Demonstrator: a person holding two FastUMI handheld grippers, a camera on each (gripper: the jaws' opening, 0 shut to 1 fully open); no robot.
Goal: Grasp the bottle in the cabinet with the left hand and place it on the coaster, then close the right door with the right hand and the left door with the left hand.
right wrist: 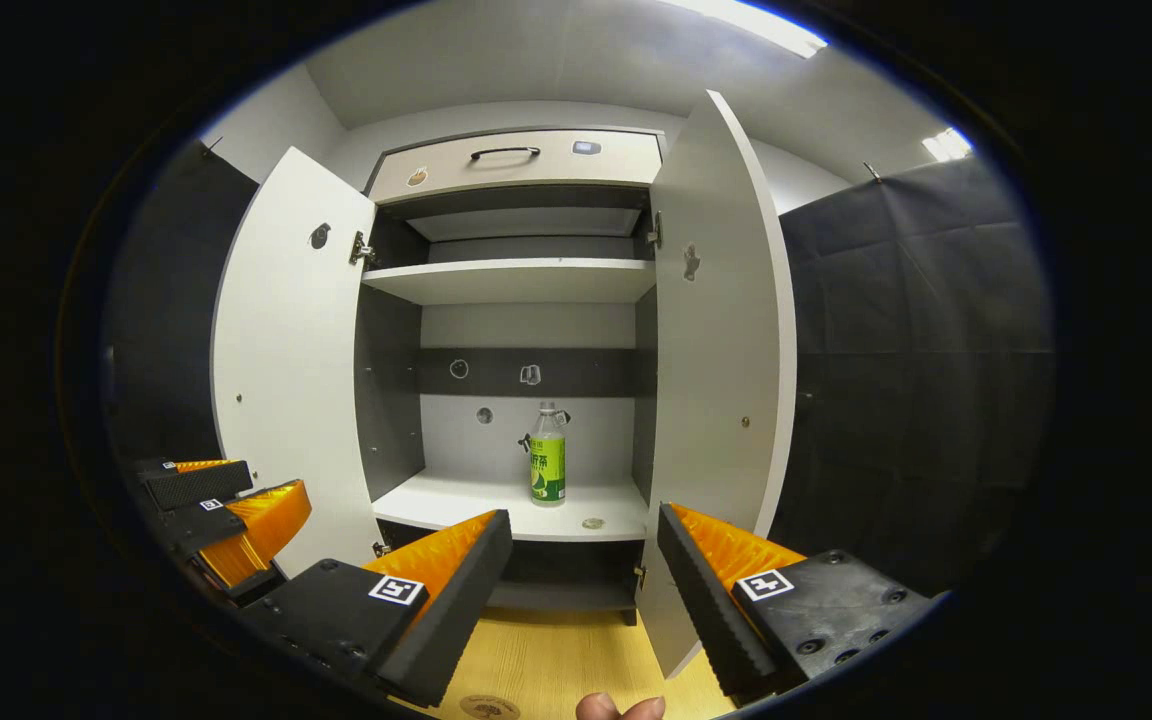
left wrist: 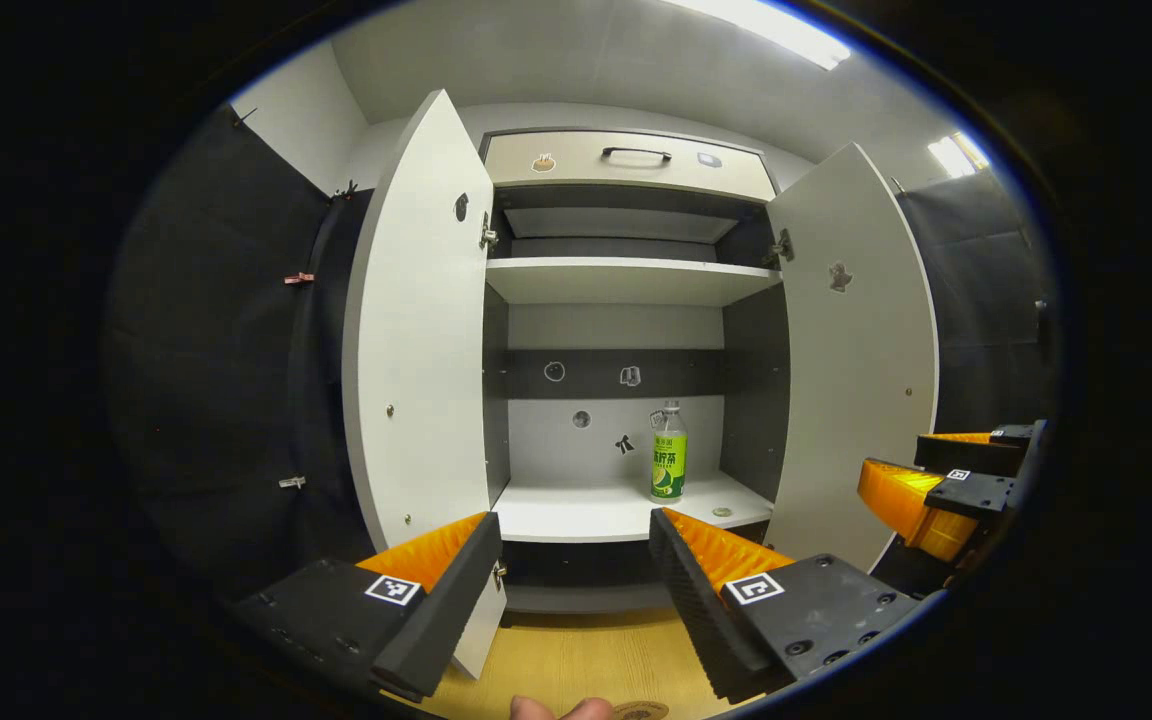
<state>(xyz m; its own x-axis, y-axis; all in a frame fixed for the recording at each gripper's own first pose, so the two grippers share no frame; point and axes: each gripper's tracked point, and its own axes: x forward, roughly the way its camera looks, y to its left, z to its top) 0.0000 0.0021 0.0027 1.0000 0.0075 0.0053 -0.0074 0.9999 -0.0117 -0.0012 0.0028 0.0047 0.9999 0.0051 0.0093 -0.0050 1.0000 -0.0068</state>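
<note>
Logging the cabinet (left wrist: 626,160) first, I found both doors swung wide: the left door (left wrist: 421,330) and the right door (left wrist: 856,350) stood out toward me on either side of the open shelves. The bottle (left wrist: 669,452) stood upright on the lower shelf (left wrist: 576,515), right of centre and toward the back, clear of the side wall; I noted it again in the right gripper view (right wrist: 547,455), same shelf, same posture. A small round item lay on the shelf's front edge near the bottle; I could not tell what it was. A drawer with a dark handle (left wrist: 636,153) sat above the shelves. My left gripper (left wrist: 571,560) hung in front of the cabinet, fingers spread and holding nothing, well apart from the bottle. My right gripper (right wrist: 581,565) was likewise spread and unloaded, short of the right door. A coaster (right wrist: 489,706) lay on the wooden table (left wrist: 576,660) at the lower edge of the right gripper view.
</note>
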